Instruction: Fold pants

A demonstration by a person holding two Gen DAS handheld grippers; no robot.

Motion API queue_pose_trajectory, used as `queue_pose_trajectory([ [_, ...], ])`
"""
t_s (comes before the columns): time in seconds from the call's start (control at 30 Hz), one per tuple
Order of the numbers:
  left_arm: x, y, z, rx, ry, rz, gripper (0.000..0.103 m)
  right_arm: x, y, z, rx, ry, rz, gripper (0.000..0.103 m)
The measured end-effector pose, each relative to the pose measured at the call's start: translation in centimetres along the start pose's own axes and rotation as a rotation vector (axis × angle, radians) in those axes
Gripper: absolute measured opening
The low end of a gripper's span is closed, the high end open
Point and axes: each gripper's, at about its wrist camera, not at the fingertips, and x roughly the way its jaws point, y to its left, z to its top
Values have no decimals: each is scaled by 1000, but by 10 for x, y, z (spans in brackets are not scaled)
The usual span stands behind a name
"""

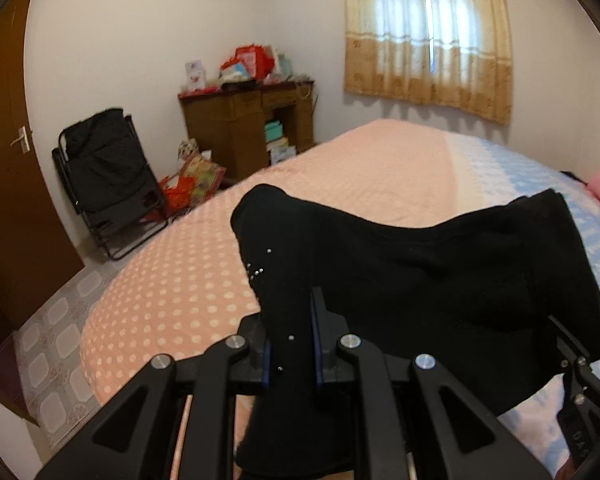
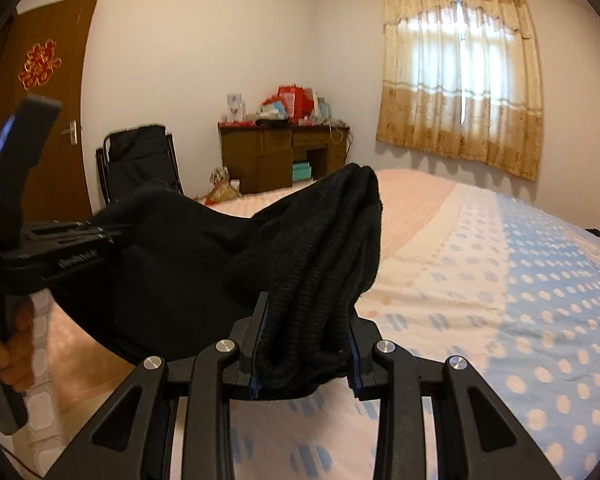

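The black pants [image 1: 420,276] hang in the air over the bed, stretched between both grippers. My left gripper [image 1: 290,344] is shut on a bunched black end with small silver studs. My right gripper [image 2: 306,348] is shut on a thick ribbed bundle of the same pants [image 2: 324,248]. The right gripper also shows at the right edge of the left wrist view [image 1: 580,364]. The left gripper shows at the left of the right wrist view [image 2: 72,240], with a hand on its handle.
The bed [image 2: 500,300] has a dotted pink and blue cover. A black folding chair [image 1: 108,176], a wooden desk with clutter [image 1: 248,128], bags on the floor [image 1: 192,180], a brown door [image 1: 4,160] and a curtained window [image 1: 428,36] lie beyond.
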Motion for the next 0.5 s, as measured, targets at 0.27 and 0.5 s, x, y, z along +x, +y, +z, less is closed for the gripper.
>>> queue_pose_trajectory([
  [0.27,42,4,-35,6,116,36,24,72,-12,-31,14,222,-16,35],
  [0.5,27,48,-41,-77,151,96,94,77,-32,-32,66,275,26,61],
])
